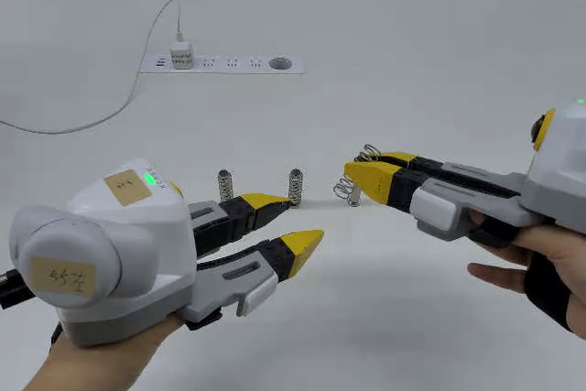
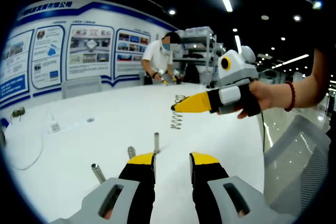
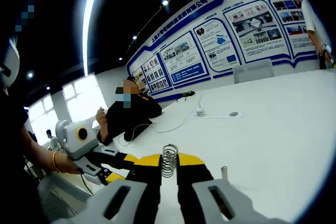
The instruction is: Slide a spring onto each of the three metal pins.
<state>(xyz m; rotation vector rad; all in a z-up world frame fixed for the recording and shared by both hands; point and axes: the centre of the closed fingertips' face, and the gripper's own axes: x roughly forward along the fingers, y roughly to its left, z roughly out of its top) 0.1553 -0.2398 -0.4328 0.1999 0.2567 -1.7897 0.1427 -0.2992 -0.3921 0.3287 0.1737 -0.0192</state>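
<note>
Spring (image 3: 169, 156) pinched in right hand-held gripper (image 3: 169, 163)
Coiled silvery wire, standing upright near a bare metal pin (image 3: 224, 172); left hand-held gripper (image 2: 172, 157) gapes, released.

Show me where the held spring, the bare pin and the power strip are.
held spring (image 3: 168, 160), right gripper view, on its middle coils.
bare pin (image 3: 224, 173), right gripper view, on its upper end.
power strip (image 1: 220, 63), head view, on the middle of its white body.

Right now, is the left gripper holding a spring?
No: the left gripper stands open with nothing between its jaws, while the spring is clamped in the right gripper.
</note>
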